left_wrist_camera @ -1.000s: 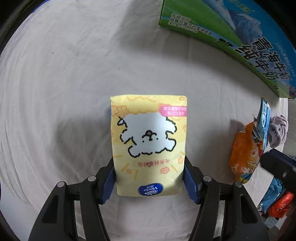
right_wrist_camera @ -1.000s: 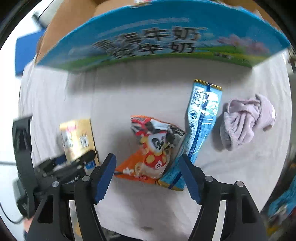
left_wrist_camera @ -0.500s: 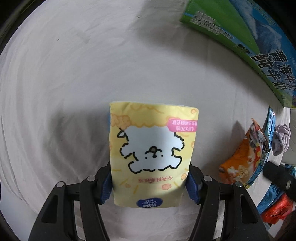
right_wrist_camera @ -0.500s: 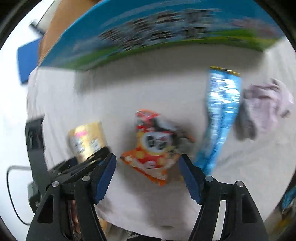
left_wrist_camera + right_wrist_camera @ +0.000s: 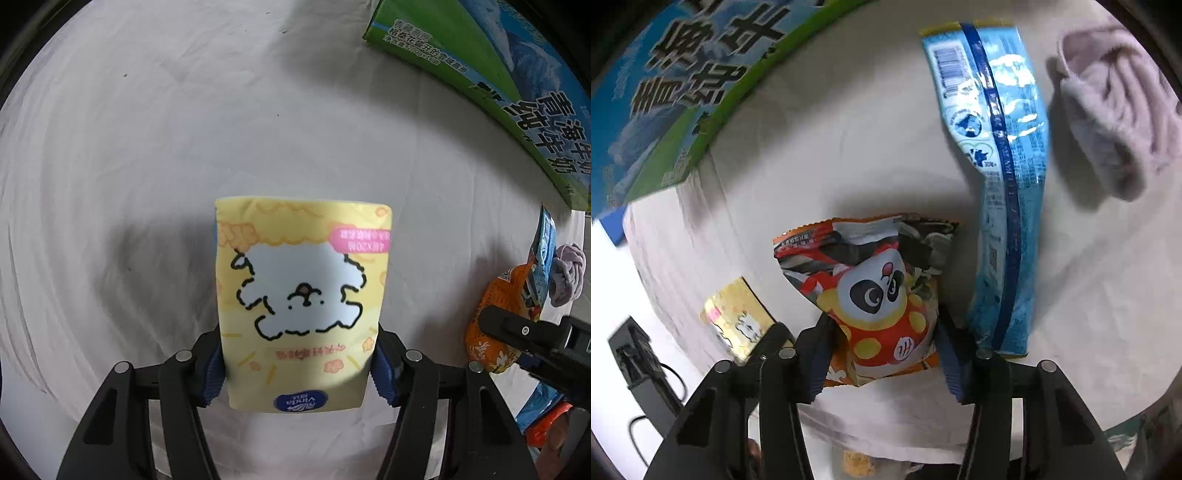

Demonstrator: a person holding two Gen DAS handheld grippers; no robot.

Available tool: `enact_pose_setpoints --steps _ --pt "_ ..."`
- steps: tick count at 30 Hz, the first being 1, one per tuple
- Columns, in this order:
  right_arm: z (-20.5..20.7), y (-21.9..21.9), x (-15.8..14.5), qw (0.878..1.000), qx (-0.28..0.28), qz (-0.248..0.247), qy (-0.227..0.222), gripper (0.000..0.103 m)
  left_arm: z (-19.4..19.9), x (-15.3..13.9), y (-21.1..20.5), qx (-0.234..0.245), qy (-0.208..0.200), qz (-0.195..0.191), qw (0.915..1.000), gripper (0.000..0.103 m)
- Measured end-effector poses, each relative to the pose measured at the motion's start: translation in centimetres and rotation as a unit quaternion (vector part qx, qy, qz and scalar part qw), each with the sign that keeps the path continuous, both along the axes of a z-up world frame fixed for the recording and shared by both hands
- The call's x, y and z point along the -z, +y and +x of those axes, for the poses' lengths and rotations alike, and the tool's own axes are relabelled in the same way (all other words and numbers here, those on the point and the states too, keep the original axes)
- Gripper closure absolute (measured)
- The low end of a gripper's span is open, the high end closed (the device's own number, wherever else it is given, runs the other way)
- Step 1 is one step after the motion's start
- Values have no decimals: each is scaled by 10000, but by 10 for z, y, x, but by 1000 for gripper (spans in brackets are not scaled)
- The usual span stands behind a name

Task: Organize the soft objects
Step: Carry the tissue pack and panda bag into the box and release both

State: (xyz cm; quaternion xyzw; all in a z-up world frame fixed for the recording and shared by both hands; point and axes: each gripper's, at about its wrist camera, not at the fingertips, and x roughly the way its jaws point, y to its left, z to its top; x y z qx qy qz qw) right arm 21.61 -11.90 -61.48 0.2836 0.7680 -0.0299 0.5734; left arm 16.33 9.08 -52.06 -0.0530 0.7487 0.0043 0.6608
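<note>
Low and centre in the left wrist view, the left gripper [image 5: 297, 365] is clamped on a yellow tissue pack [image 5: 301, 295], its blue pads pressing the pack's two lower sides; the pack shows a white cartoon dog and a blue logo at its near end. Whether the pack is lifted off the white cloth [image 5: 147, 166] or rests on it cannot be told. Upper right of that frame: a green-and-blue milk carton box [image 5: 498, 74]. At the right edge, part of the right gripper's black body overlaps an orange snack bag [image 5: 484, 325], with a blue wrapper [image 5: 546, 243] and a lilac cloth [image 5: 569, 273] just behind. Lower centre of the right wrist view, the right gripper [image 5: 884, 354] has its fingers set on either side of the orange panda bag [image 5: 879, 295]; pads look touching the bag, though a firm grip cannot be confirmed. Blue wrapper [image 5: 1004, 184] lies just beside the bag toward the right, lilac cloth [image 5: 1115, 110] at upper right, apart from the wrapper. Tissue pack [image 5: 735, 317] sits lower left, box [image 5: 665, 92] upper left.
</note>
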Motion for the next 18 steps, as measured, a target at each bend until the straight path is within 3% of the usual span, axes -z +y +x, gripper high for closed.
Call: enact_pose_setpoints --steps 4,10,13,18 --pt "-10 19 -16 9980 -465 -327 -259 63 -8 -11 -7 66 -249 108 9996 42" --pt "-14 36 -54 9919 -968 -519 -643 64 -24 -51 -33 310 -719 64 9969 42" --pt "-17 33 -72 9894 -1071 -528 -821 65 -31 -72 -46 449 -955 0 9944 42" --pt "-26 -6 -114 9865 -1124 -448 -1099 66 -37 -101 -60 604 -1239 -150 9903 43"
